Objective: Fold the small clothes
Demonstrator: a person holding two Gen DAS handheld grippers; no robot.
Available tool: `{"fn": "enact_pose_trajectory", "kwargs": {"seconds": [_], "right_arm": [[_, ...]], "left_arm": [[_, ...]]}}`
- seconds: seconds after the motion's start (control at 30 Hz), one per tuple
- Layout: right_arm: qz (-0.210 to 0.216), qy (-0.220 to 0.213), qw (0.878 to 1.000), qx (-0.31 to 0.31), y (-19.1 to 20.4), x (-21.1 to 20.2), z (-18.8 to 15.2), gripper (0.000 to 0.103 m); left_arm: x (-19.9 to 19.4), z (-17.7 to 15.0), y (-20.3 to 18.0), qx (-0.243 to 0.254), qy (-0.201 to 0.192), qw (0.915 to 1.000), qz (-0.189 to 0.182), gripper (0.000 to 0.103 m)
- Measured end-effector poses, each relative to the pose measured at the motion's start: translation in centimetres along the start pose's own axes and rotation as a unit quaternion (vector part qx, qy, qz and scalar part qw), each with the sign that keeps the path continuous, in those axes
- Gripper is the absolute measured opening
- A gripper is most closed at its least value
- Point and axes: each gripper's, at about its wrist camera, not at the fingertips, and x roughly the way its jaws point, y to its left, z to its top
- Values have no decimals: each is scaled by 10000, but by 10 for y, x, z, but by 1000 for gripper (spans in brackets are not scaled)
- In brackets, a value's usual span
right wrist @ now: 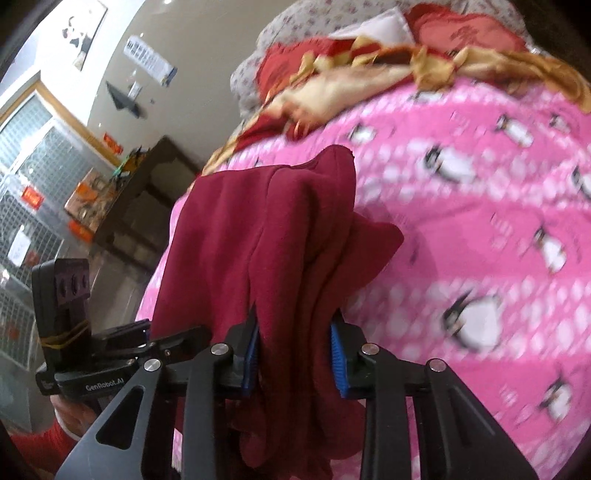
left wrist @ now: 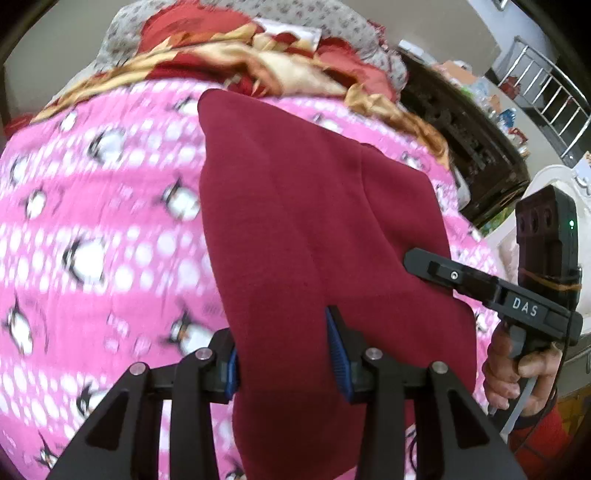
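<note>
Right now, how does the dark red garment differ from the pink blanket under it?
The dark red garment is plain, while the pink blanket is printed with penguins and white dots. The garment is bunched and clamped by the left gripper and the right gripper; the blanket lies spread over the bed. The garment covers far less area than the blanket. Both are soft fabric.

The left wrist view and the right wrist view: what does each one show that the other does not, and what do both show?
Only the left wrist view shows the right gripper from the side, the hand holding it, and a metal railing in the background.

Only the right wrist view shows a panda picture on the wall, a window, and the left gripper's body from the side.

Both show the maroon garment clamped between blue pads, the pink penguin blanket, and the red and gold cloth behind it.
</note>
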Motion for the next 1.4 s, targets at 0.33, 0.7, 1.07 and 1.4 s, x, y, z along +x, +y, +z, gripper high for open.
{"fn": "enact_pose_trajectory", "kwargs": {"seconds": [0.33,0.7,1.07,1.4], "right_arm": [[-864,82,9957,-316,2,3,-16,55],[-898,188,9768,-1936,83,-10,-59,34],[-1130,-146,9795,-1663,71,-23,-69,35],[-1614,-870,9752,-1240,92,-54,-56,50]], "left_arm": [[14,-22,17,-277,-13,9992,284,60],[-18,-25,9,-196,-753,9936,817,76],[-44,-33,-6,-168,-1269,9865,1025,78],[-74,-32,-19,-219,-1740,9779,1138,78]]}}
